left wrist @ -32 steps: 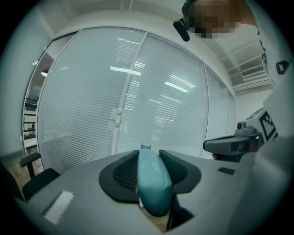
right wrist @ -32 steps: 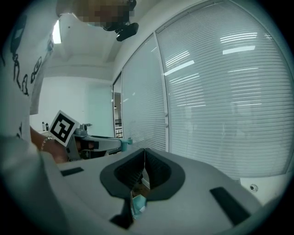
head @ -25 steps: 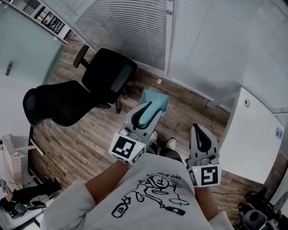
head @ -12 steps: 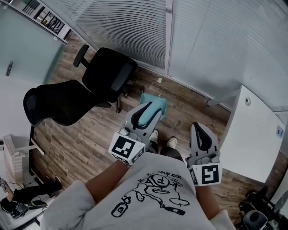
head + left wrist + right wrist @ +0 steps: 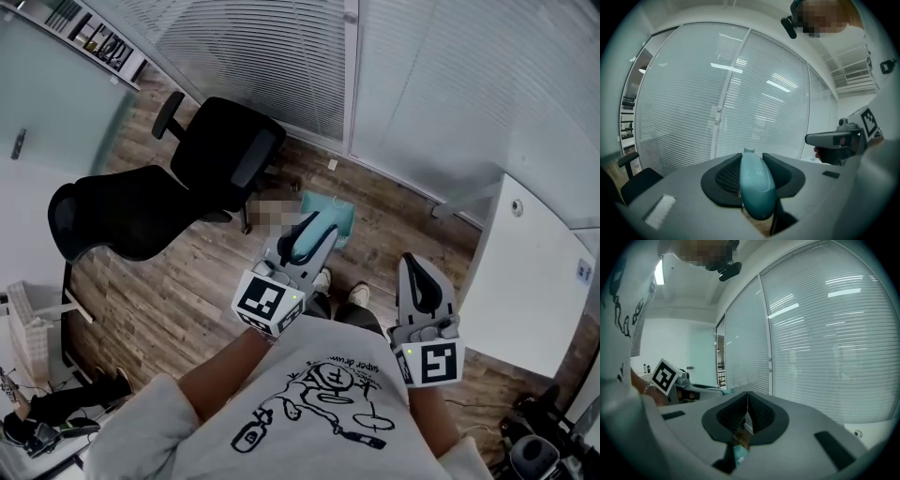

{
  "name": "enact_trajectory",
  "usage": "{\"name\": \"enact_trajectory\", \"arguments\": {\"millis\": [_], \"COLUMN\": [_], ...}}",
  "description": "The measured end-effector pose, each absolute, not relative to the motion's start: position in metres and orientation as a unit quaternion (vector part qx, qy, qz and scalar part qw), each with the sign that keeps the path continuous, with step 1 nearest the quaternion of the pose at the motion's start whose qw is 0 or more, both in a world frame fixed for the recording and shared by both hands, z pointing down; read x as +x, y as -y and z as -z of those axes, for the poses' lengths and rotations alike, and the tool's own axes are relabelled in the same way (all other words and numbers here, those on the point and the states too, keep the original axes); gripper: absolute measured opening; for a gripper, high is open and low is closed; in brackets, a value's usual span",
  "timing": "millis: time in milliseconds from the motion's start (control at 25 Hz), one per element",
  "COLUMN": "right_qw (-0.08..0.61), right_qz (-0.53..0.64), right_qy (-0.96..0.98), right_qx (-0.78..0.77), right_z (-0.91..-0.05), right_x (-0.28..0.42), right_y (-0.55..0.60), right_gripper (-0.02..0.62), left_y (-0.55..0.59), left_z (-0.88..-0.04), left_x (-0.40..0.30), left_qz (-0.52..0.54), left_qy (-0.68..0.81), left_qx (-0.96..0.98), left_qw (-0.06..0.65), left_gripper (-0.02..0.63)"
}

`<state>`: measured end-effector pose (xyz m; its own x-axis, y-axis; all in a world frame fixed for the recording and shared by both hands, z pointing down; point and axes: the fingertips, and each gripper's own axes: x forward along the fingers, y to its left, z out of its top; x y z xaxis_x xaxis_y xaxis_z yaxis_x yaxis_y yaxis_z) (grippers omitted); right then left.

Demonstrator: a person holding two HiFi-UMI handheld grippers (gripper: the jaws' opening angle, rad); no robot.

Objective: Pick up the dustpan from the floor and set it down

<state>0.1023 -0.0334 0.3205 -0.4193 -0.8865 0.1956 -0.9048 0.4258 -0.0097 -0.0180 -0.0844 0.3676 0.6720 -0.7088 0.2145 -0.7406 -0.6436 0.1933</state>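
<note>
The teal dustpan (image 5: 330,212) hangs over the wood floor in front of the person's shoes, seen in the head view. My left gripper (image 5: 307,228) is shut on its handle. In the left gripper view the rounded teal handle (image 5: 755,186) is pinched between the two black pads, and the pan itself is hidden below. My right gripper (image 5: 418,274) is held beside it at the right, level, with its pads (image 5: 756,413) pressed together and nothing between them. It also shows at the right edge of the left gripper view as a grey right gripper (image 5: 833,139).
Two black office chairs (image 5: 221,153) (image 5: 120,214) stand to the left on the wood floor. A white table (image 5: 527,281) is at the right. A glass wall with blinds (image 5: 412,84) closes the far side. Cables and clutter (image 5: 37,412) lie at the lower left.
The left gripper with the dustpan has edged slightly forward. The right gripper has stayed in place.
</note>
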Motion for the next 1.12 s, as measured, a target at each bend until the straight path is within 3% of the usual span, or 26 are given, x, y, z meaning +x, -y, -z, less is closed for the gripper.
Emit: {"name": "enact_trajectory", "arguments": {"millis": [1120], "right_qw": [0.095], "right_qz": [-0.082], "right_qy": [0.827], "right_qx": [0.548], "right_z": [-0.345], "right_x": [0.101], "right_y": [0.014], "right_gripper": [0.003], "left_y": [0.095], "left_z": [-0.571], "left_x": [-0.005], "left_qz": [-0.156], "left_qy": [0.340], "left_qx": [0.910], "left_qw": [0.179], "left_gripper": [0.132]}}
